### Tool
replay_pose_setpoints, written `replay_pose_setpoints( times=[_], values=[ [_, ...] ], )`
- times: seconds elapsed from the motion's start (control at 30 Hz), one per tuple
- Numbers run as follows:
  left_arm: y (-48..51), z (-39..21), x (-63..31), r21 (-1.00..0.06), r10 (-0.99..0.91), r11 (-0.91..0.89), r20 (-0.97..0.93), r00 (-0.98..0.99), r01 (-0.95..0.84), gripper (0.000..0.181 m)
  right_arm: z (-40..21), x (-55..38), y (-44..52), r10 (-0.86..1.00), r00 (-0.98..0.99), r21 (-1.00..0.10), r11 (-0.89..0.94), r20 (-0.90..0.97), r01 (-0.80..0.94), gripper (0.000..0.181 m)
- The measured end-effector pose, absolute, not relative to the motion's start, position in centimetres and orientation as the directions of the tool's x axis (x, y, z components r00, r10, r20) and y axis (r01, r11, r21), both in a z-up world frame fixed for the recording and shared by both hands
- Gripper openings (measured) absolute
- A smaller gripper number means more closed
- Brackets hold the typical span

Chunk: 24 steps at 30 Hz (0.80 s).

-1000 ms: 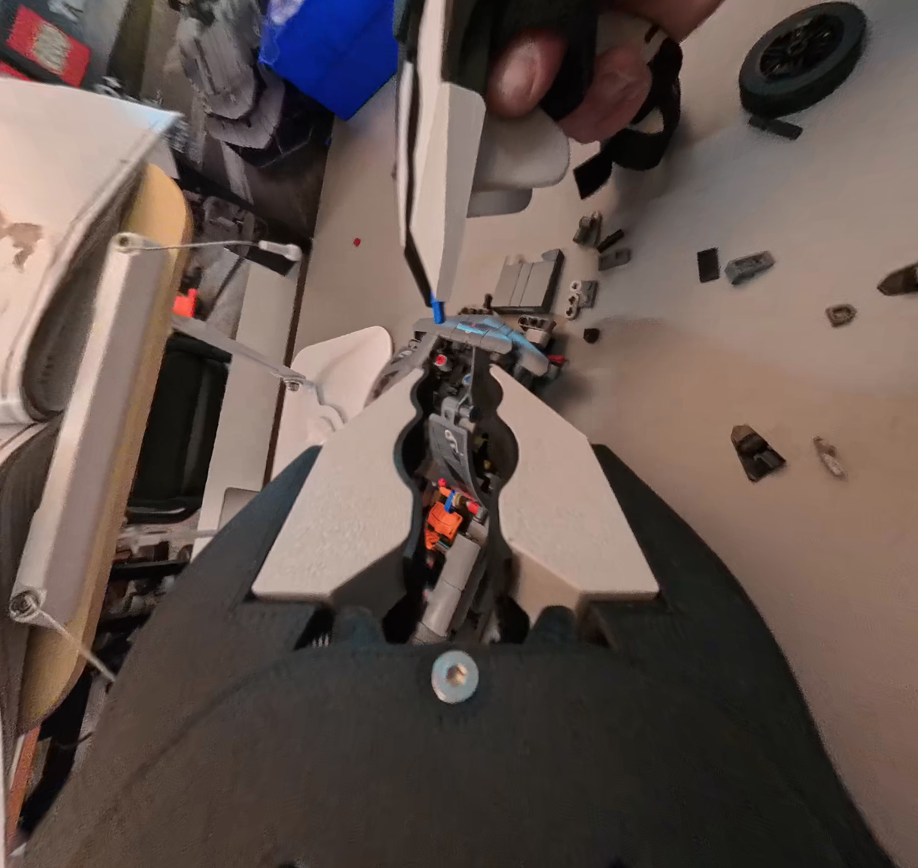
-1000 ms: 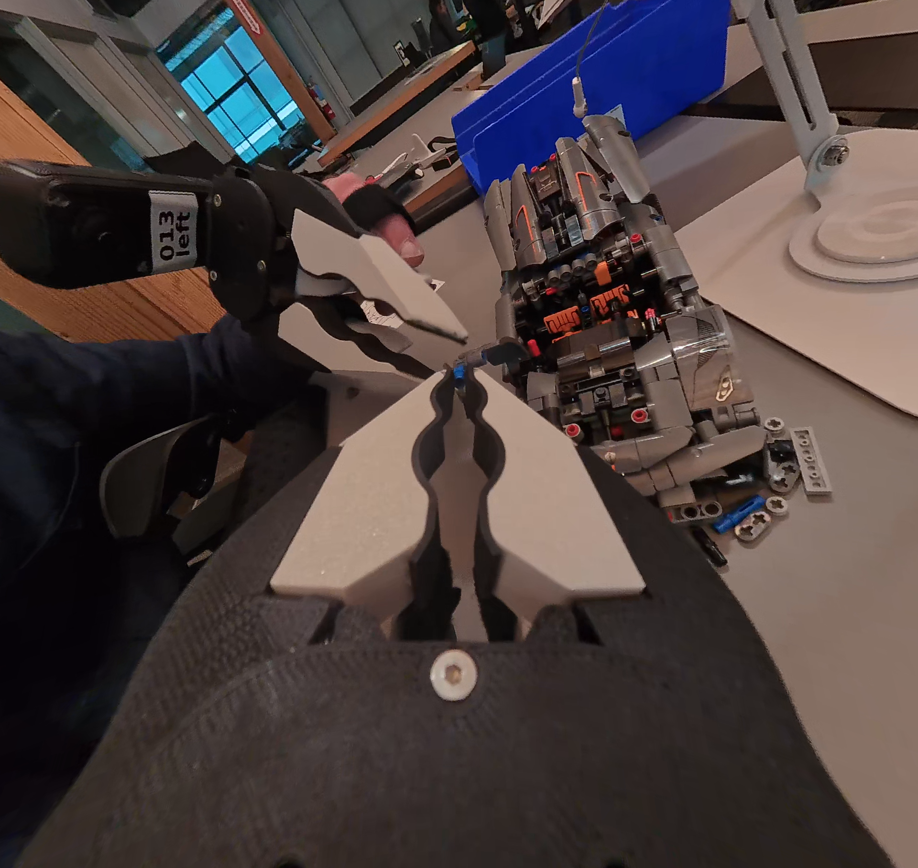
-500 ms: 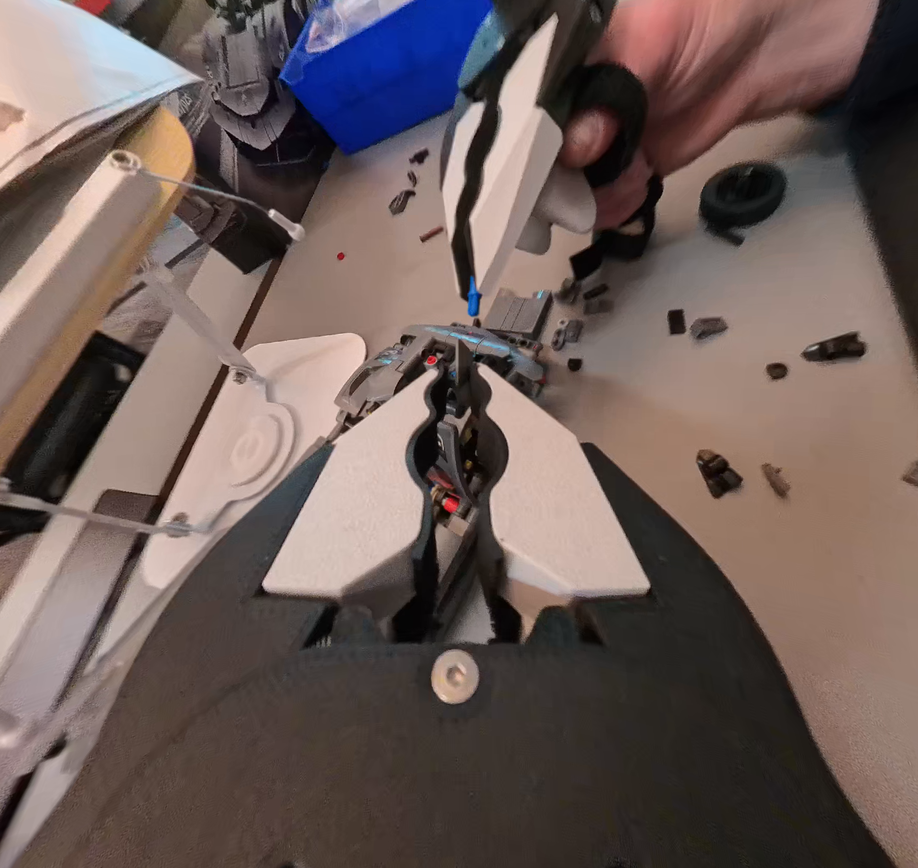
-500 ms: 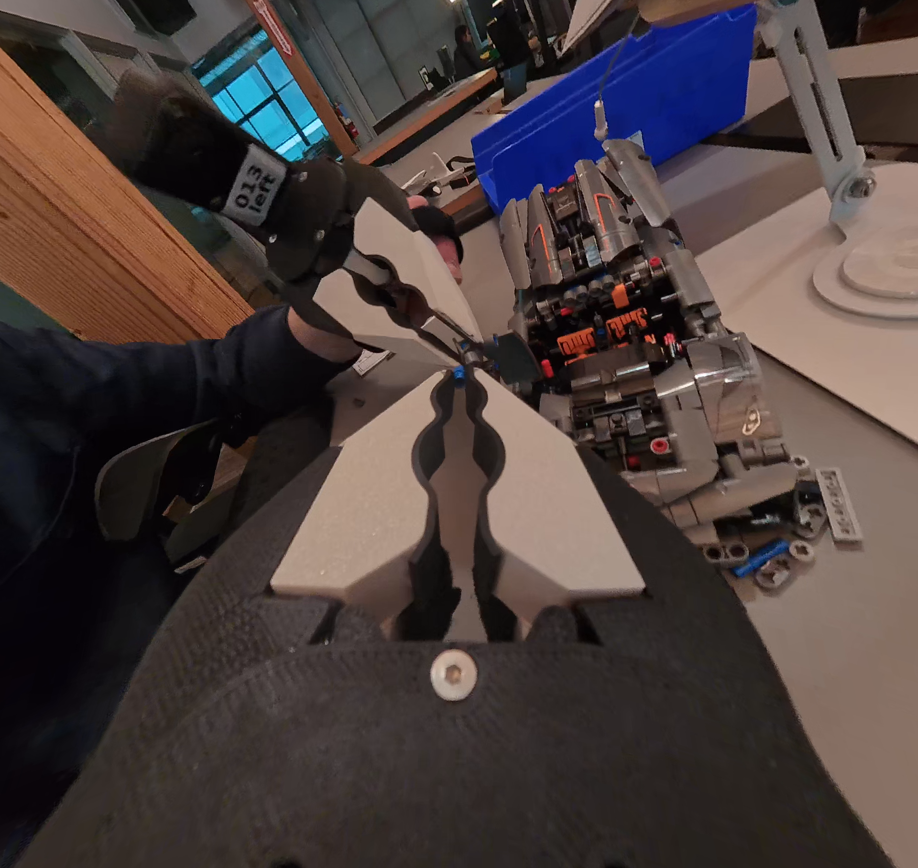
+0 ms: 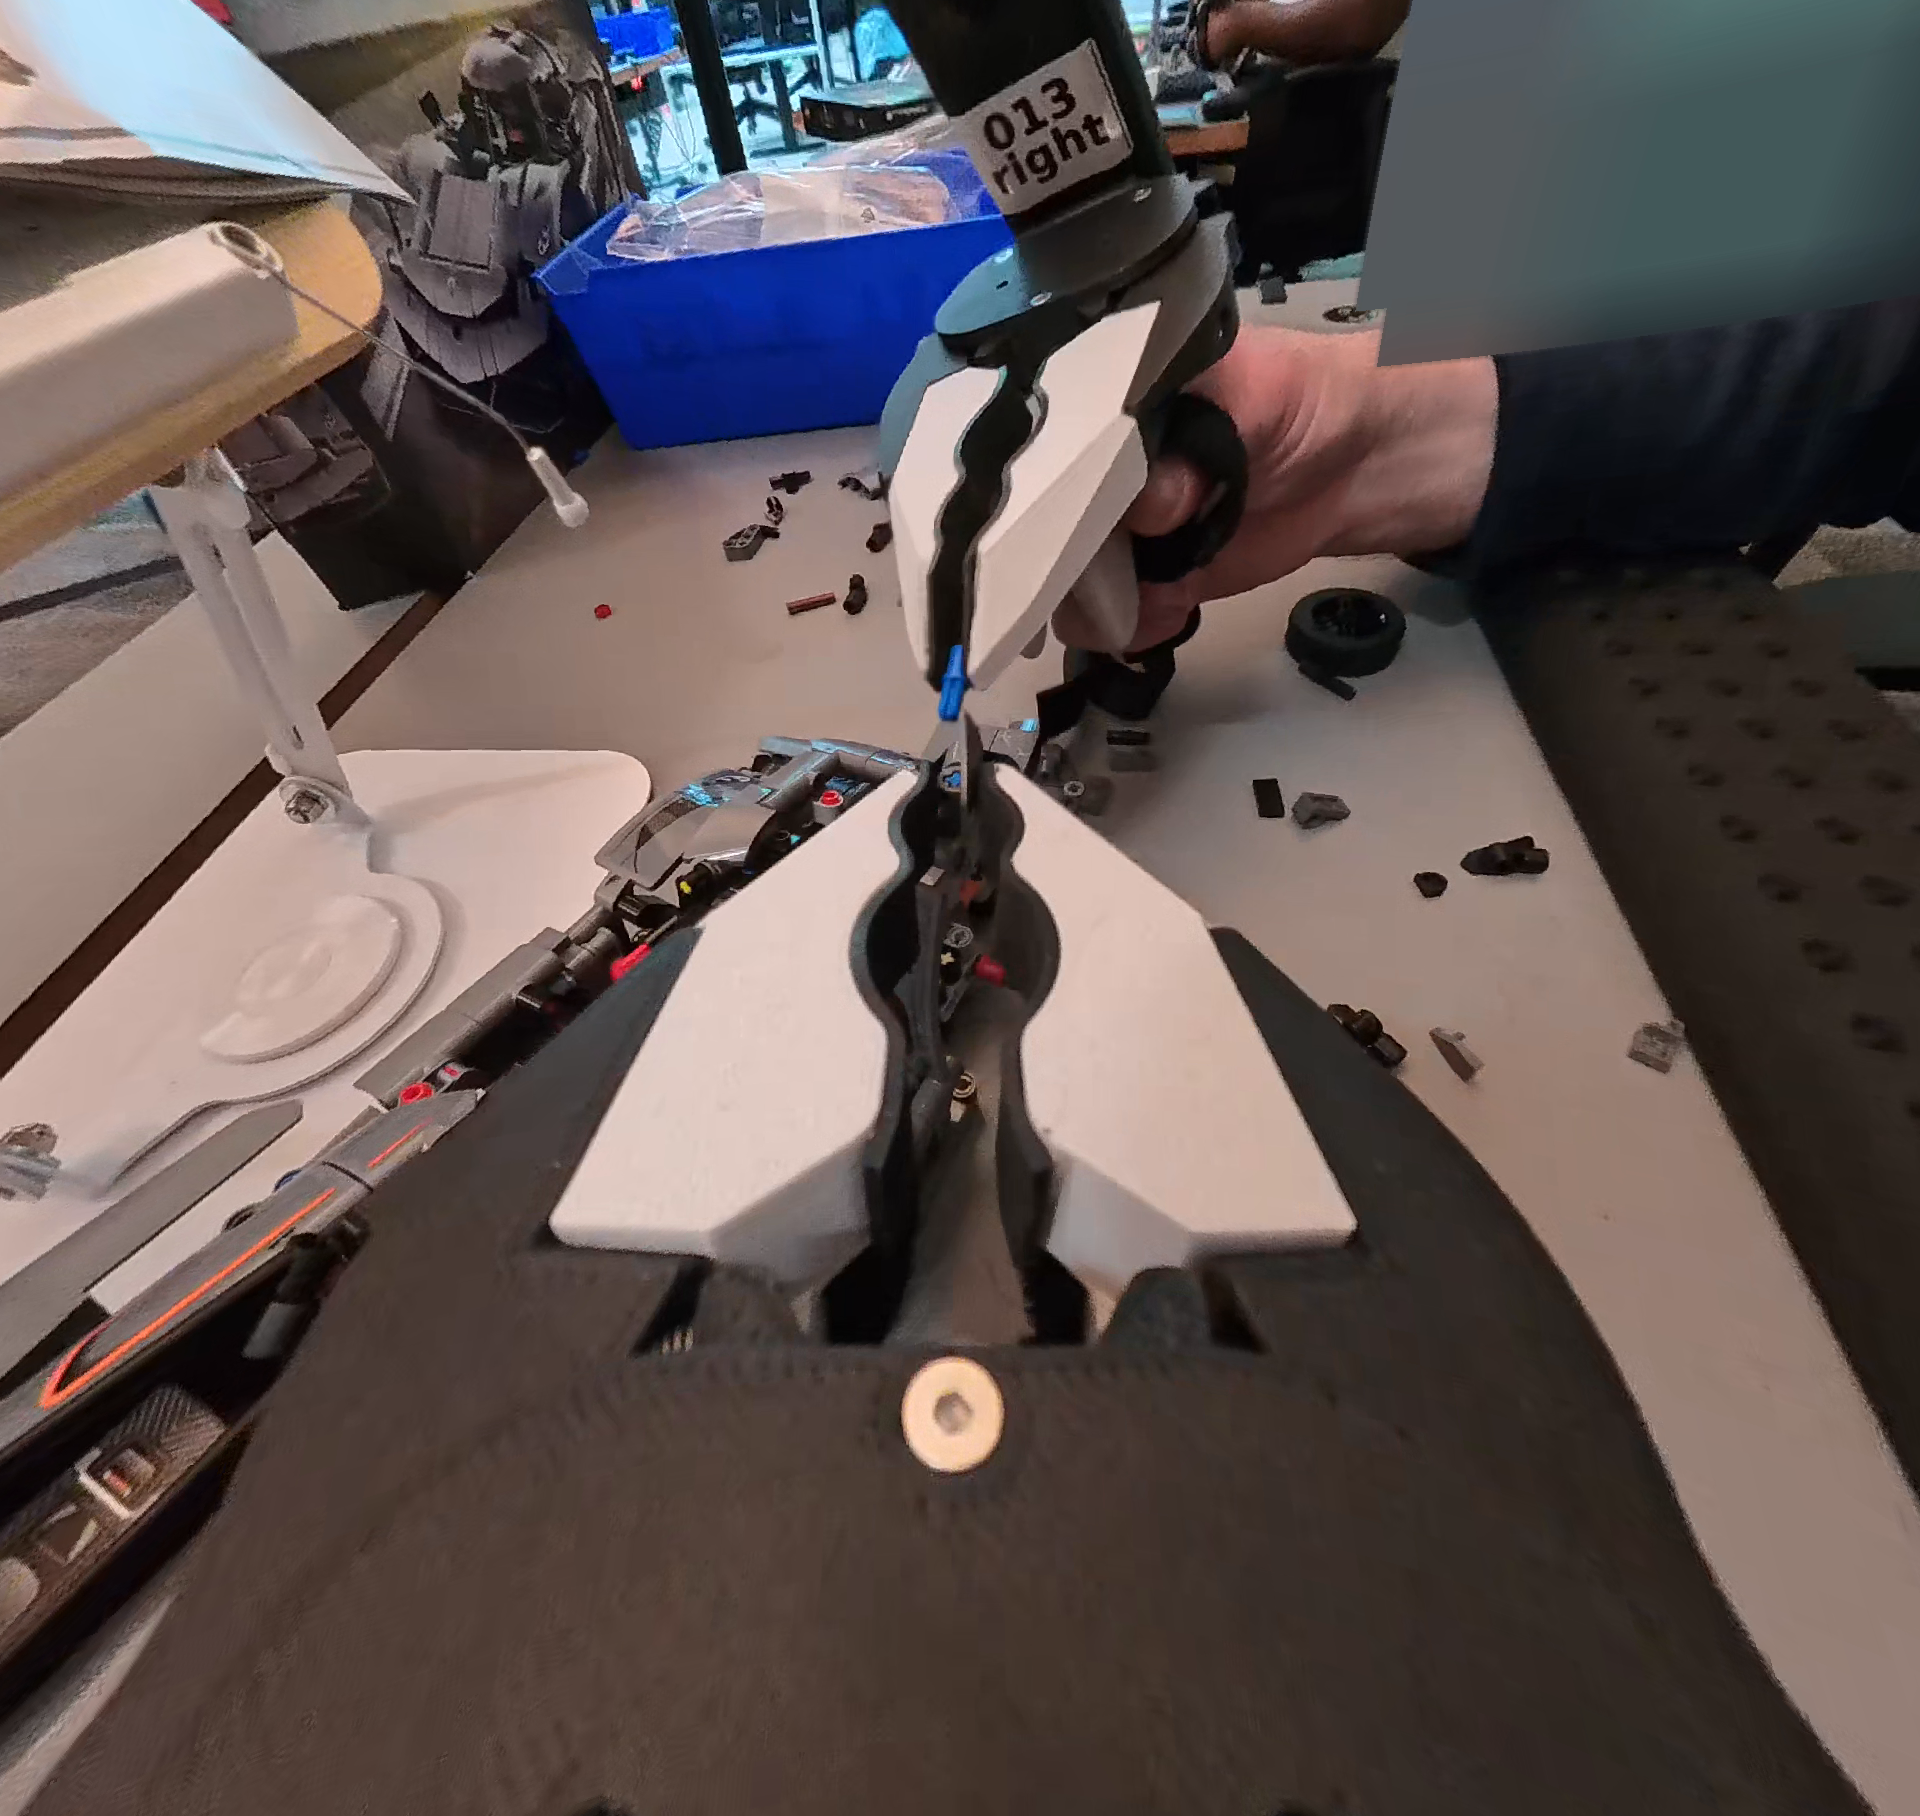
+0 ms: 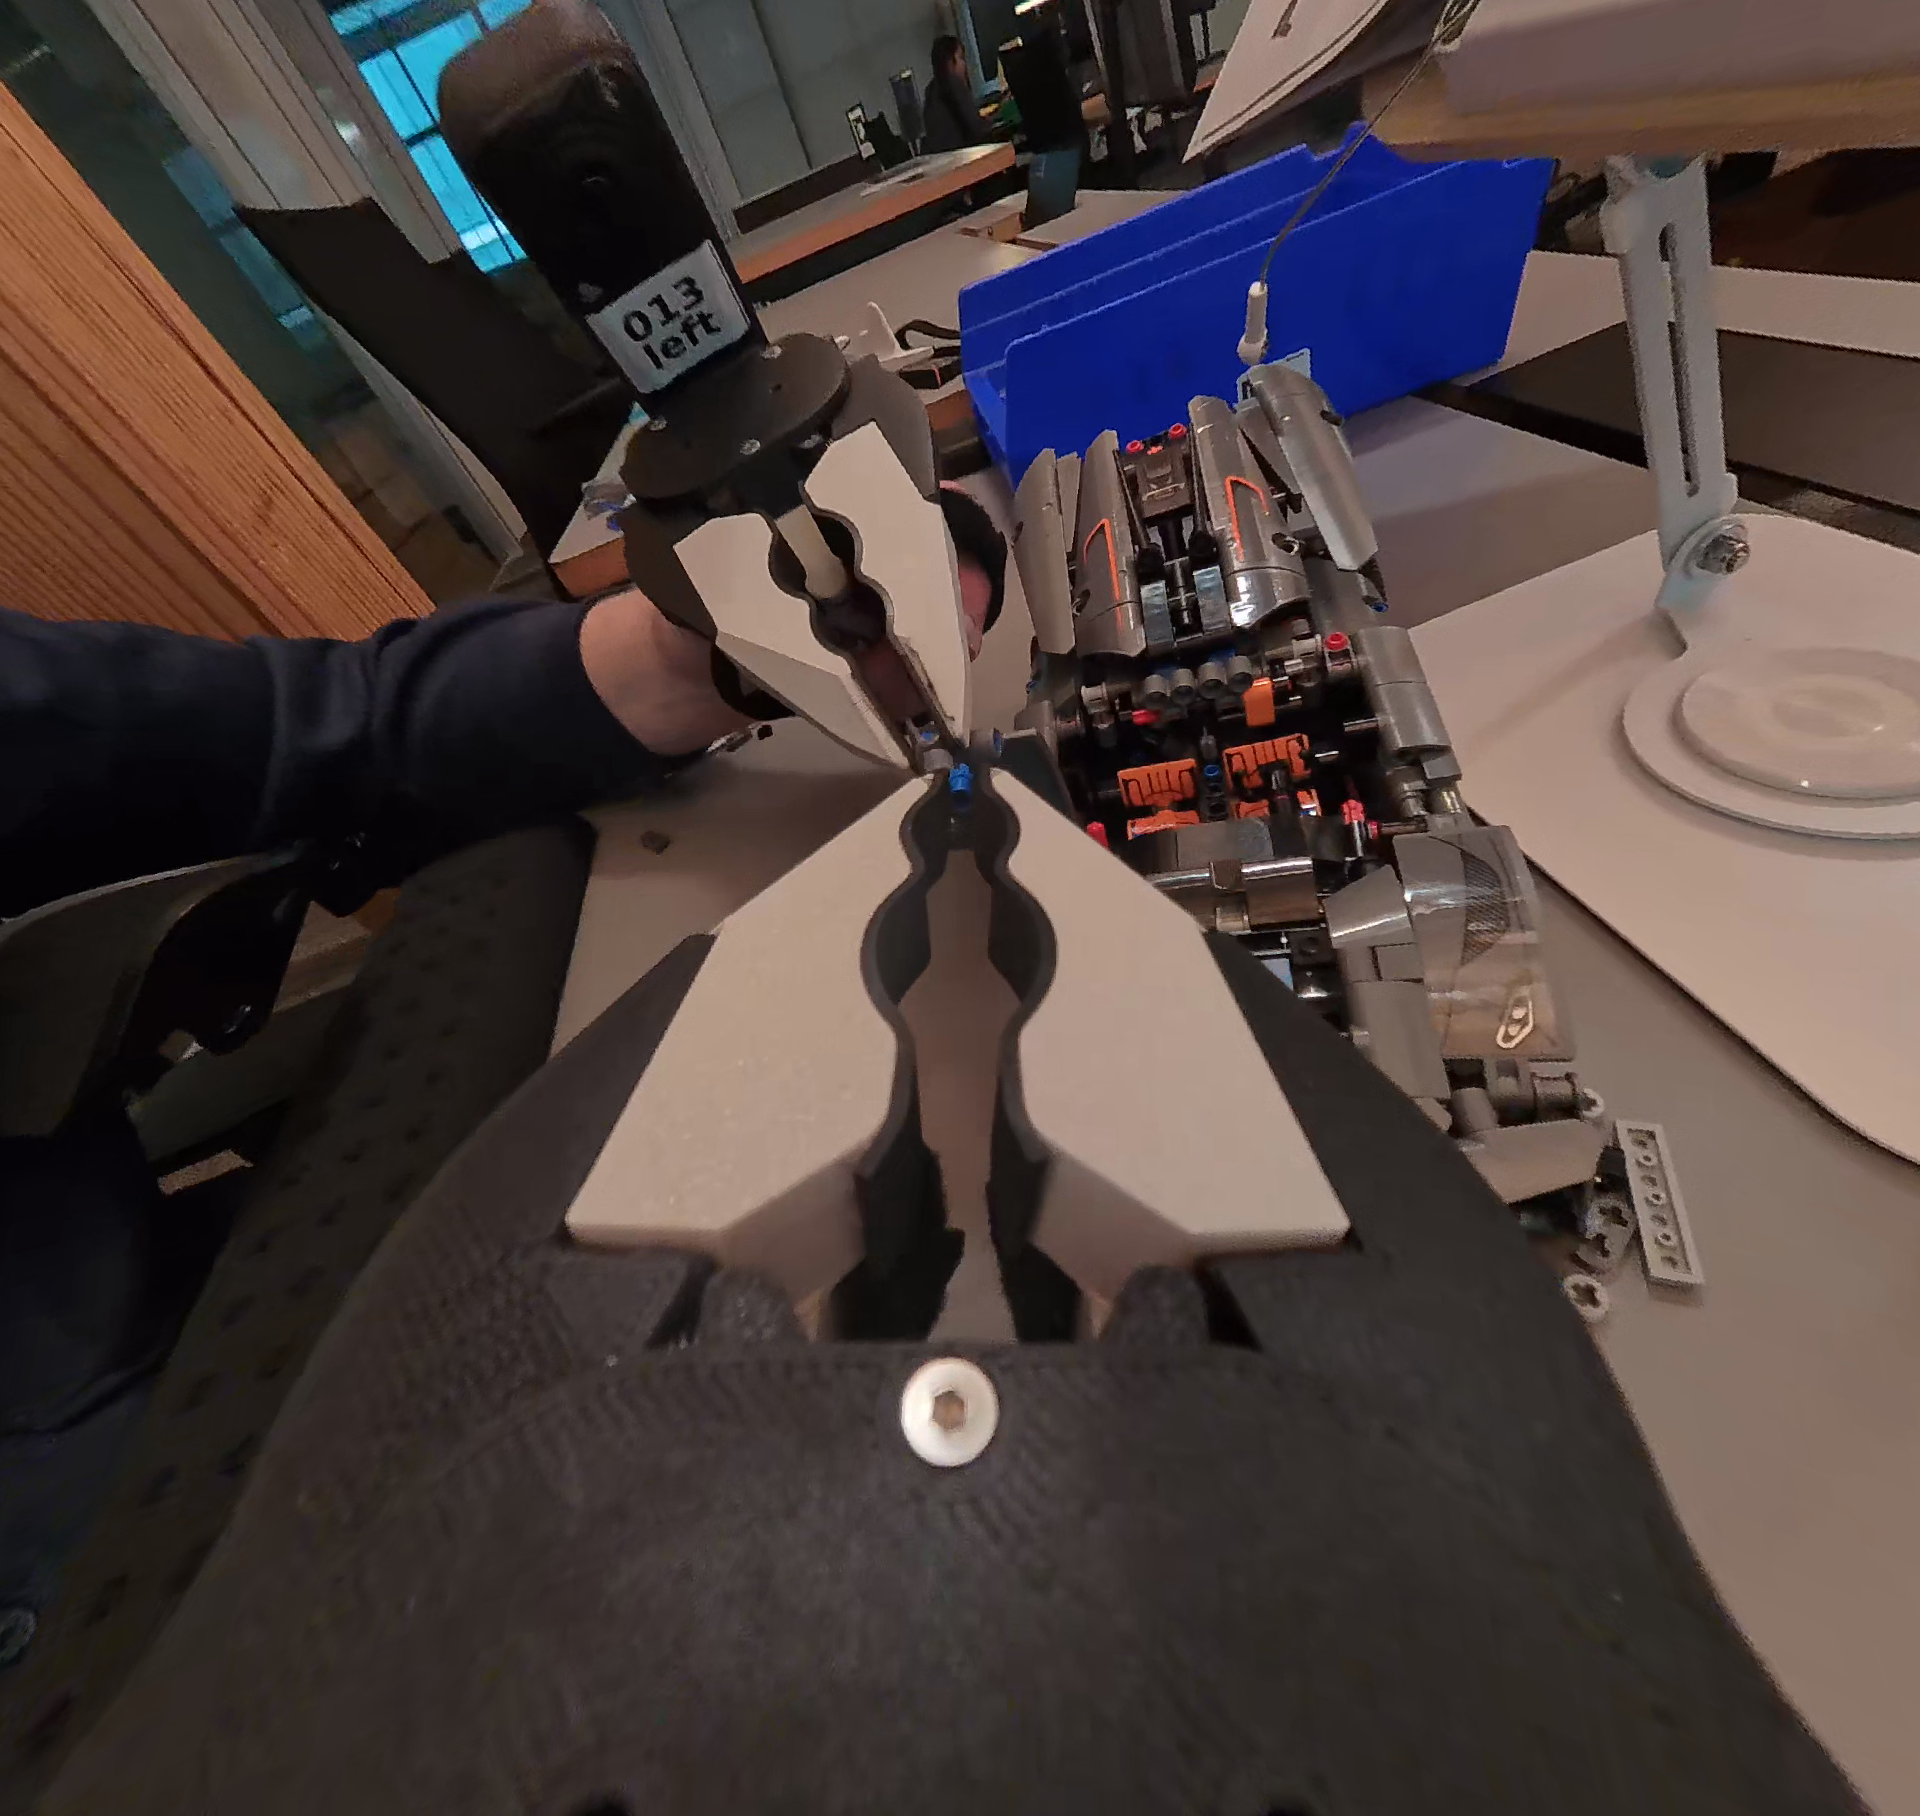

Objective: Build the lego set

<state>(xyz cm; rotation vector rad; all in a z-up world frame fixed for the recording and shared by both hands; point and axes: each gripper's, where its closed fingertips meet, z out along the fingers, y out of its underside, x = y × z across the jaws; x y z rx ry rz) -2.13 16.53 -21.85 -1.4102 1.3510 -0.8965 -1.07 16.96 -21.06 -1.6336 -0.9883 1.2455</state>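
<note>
two claws meet beside the car point(image 6: 1247, 727): right claw point(image 6: 958, 787) pinches a blue pin point(image 5: 949, 677), left claw point(image 5: 954, 792) clamps a dark piece point(image 5: 961, 758), likely steadying it for the pin.

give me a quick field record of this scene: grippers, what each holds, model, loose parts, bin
left gripper: shut on dark grey piece
right gripper: shut on blue pin
pin position: tip at the dark grey piece's end
car model: on table, part built
loose parts: scattered on table
blue bin: behind the model
</note>
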Motion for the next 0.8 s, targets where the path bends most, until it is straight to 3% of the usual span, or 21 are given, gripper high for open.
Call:
replay_pose_setpoints(
  times=[0.8],
  values=[
    [17.2,-21.6,-2.7,-0.981,-0.993,-0.027,0.004,0.116,-0.190,0.004,-21.3,-2.2,17.2,0.912,0.179,-0.922,-0.384,-0.370,0.049,0.002]
  ],
)
